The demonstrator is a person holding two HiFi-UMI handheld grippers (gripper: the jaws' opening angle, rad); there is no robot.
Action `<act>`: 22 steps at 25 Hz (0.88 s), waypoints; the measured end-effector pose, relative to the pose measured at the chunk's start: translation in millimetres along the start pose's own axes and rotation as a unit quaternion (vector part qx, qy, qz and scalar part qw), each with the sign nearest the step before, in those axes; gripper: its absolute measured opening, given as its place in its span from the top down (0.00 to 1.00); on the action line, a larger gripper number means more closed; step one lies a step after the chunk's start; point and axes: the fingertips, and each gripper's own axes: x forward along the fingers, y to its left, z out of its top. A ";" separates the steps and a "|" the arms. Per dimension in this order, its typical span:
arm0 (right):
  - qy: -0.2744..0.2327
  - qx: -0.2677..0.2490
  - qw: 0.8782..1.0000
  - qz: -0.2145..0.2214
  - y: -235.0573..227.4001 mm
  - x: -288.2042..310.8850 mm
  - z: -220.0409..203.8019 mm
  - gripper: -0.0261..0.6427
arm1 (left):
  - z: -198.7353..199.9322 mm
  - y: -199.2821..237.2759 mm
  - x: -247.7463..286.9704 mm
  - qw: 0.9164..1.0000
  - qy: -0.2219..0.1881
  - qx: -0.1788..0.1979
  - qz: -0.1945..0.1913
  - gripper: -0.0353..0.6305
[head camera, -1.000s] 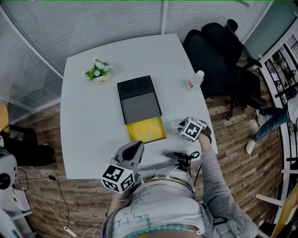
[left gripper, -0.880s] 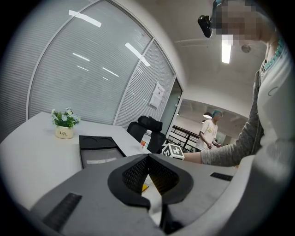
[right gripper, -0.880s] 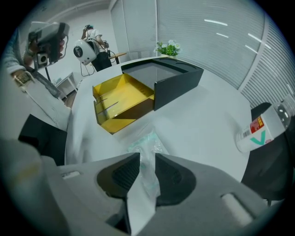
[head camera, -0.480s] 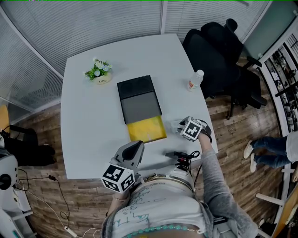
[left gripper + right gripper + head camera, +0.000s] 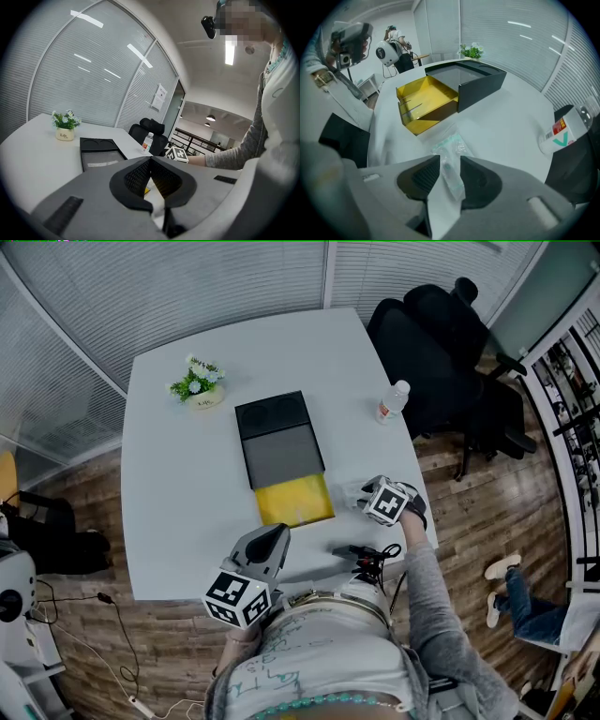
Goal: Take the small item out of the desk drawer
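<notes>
Two grippers hung near the white table's [image 5: 178,474] front edge, left gripper [image 5: 151,159] pressed together and empty, right gripper [image 5: 450,161] opening with a clear plastic packet [image 5: 449,150] between its jaws, just beside the pulled-out yellow drawer [image 5: 295,501], dark drawer box [image 5: 279,442] behind, potted plant [image 5: 198,382] and water bottle [image 5: 394,401] farthest.

bystander [image 5: 514,601] cut by rt edge, packet [image 5: 451,161] contents unclear

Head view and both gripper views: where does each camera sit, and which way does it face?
Head view: overhead, facing down on the table; torso, left gripper, right gripper show.
Left gripper view: near edge, facing across toward the plant; shut jaws, sleeve.
Right gripper view: facing the yellow drawer; jaws opening, clear packet between them.
Shared: plant, black case.
</notes>
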 end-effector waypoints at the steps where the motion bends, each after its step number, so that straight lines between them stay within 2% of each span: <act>1: 0.001 0.001 1.000 -0.001 0.7 -0.8 -1.0 0.76 | -0.2 0.3 -0.2 1.000 0.000 0.000 0.000 0.95; 10: -0.017 0.013 1.000 -0.013 1.1 -6.7 -4.0 0.76 | -1.7 2.2 1.7 1.000 0.002 0.000 0.001 0.95; 14: -0.041 0.017 0.999 -0.026 -0.6 -8.7 -2.0 0.80 | -2.8 1.5 1.8 1.000 0.001 -0.002 0.000 0.95; 22: -0.022 0.020 0.999 -0.035 -0.6 -12.3 -10.7 0.84 | -5.3 2.4 4.1 1.000 0.004 -0.002 -0.003 0.95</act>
